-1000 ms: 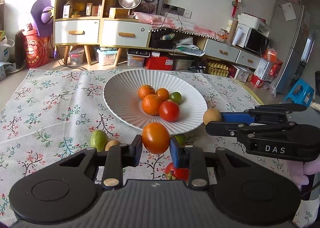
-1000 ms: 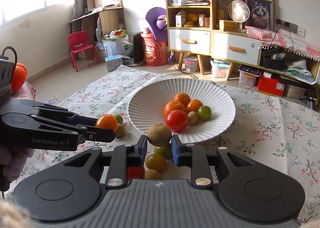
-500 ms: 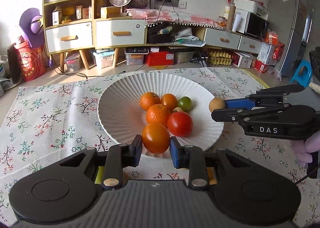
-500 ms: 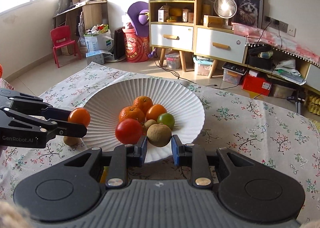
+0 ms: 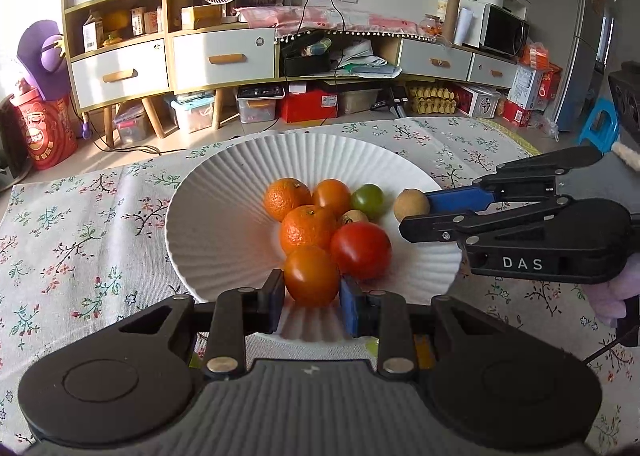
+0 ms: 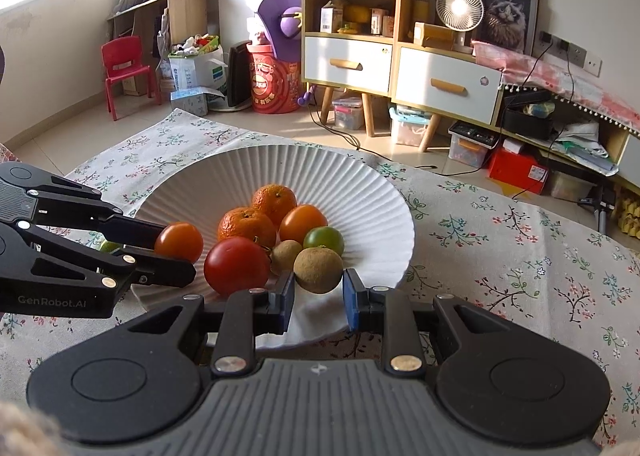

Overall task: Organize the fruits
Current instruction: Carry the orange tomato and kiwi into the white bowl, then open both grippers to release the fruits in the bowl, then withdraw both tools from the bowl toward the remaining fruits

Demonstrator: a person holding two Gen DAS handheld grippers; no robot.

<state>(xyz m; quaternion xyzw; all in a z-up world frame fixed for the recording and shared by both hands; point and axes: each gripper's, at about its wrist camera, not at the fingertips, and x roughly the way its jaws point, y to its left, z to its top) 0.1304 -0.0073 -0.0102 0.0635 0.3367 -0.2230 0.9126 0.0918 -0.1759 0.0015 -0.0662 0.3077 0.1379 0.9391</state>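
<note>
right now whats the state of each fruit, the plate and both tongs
left tongs: shut on orange tomato
orange tomato: gripped, over the plate's near edge
right tongs: shut on brown fruit
brown fruit: gripped, over the plate's near edge
white plate: upright on the tablecloth, holding fruit
red tomato: resting in the plate
two mandarins: resting in the plate
green tomato: resting in the plate

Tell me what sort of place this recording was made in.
Most likely a lived-in home living room: a wooden shelf-and-drawer cabinet stuffed with papers and boxes, a framed cat picture beside a small fan, a child's red chair, and a floral tablecloth under the fruit plate.
</note>
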